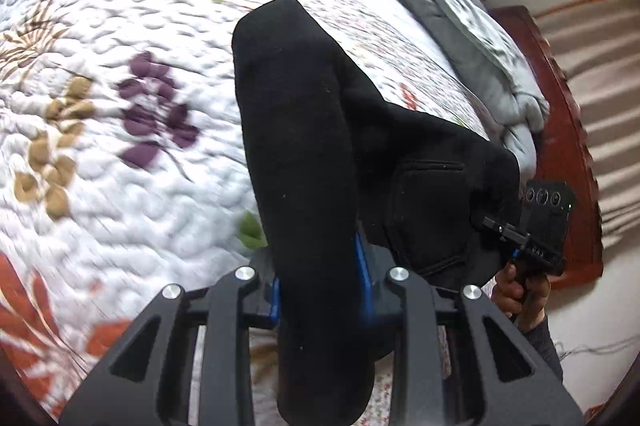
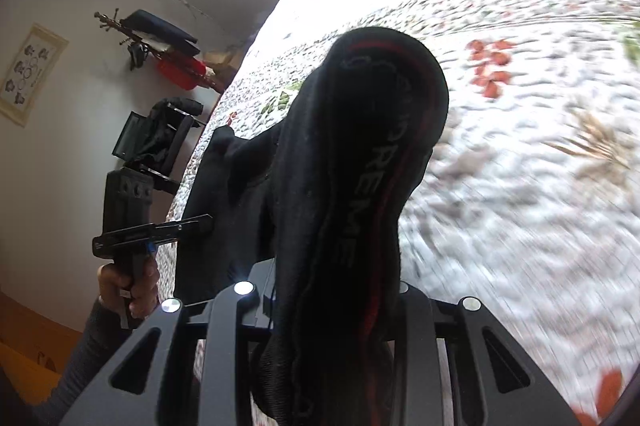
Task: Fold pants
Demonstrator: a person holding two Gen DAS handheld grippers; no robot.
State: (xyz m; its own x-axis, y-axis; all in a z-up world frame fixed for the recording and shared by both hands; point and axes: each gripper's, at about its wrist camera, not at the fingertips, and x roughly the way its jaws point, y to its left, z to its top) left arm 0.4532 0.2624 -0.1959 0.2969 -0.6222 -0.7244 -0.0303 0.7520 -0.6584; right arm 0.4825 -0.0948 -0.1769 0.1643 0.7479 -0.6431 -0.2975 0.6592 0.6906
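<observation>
Floral quilt open all round, black pants lifted, left gripper and right gripper each clamping a bunched fold

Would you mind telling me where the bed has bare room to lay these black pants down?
The floral quilt is bare from the black pants out to its left side, and equally ahead in the right wrist view. It is crowded toward the bunched grey duvet and the red wooden bed frame.
</observation>
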